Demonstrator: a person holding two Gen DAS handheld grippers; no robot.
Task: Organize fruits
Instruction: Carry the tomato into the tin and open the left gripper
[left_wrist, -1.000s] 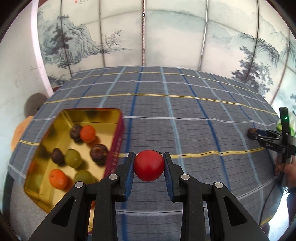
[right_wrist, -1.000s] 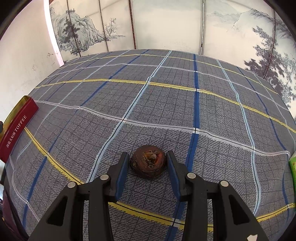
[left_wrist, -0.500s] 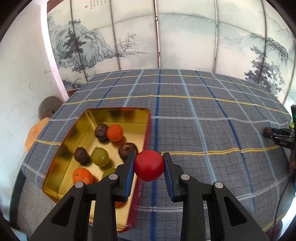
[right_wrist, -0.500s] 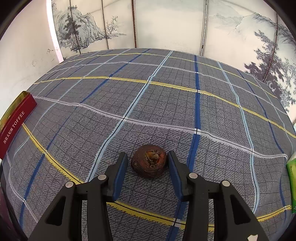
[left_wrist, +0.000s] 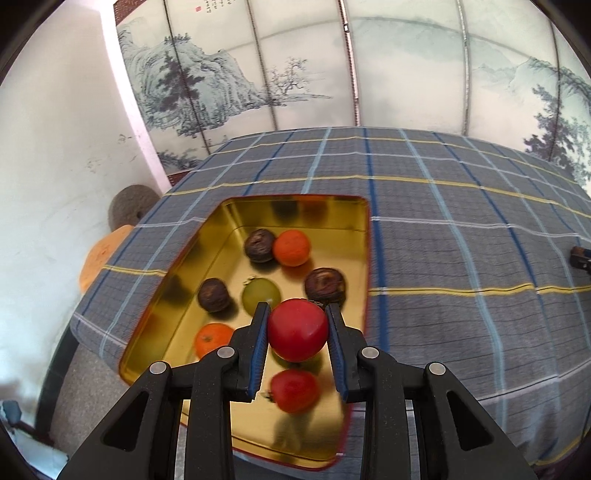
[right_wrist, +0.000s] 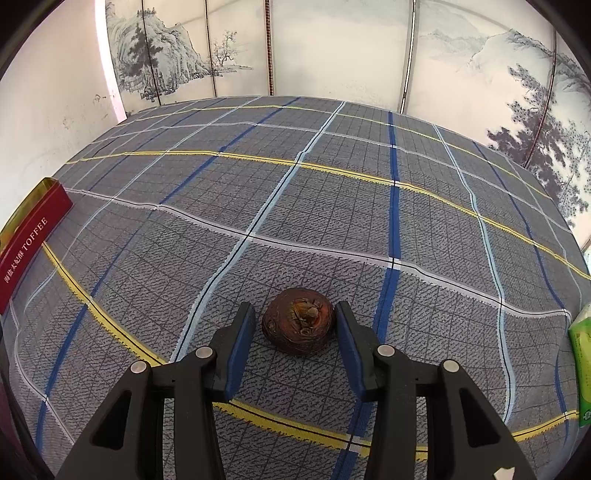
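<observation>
My left gripper (left_wrist: 297, 308) is shut on a red round fruit (left_wrist: 297, 332) and hangs over the near right part of an open gold tin (left_wrist: 236, 218). Inside the tin lie several fruits: brown ones (left_wrist: 325, 284), oranges (left_wrist: 291, 247), a green one (left_wrist: 260, 293) and another red one (left_wrist: 294, 390) just below the held fruit. In the right wrist view a brown wrinkled fruit (right_wrist: 299, 326) rests on the checked tablecloth between the fingers of my right gripper (right_wrist: 294, 305). The right pad is at the fruit and a narrow gap shows at the left pad. The tin's red side (right_wrist: 29, 251) shows far left.
A green packet (right_wrist: 581, 365) lies at the cloth's right edge. Off the table's left edge are an orange object (left_wrist: 99, 258) and a grey round one (left_wrist: 133, 206). A painted folding screen (left_wrist: 295, 74) stands behind the table. The table's near edge is close below the tin.
My left gripper has carried the red fruit leftwards, from over the cloth beside the tin to over the tin's inside. The right gripper and the brown fruit have stayed put.
</observation>
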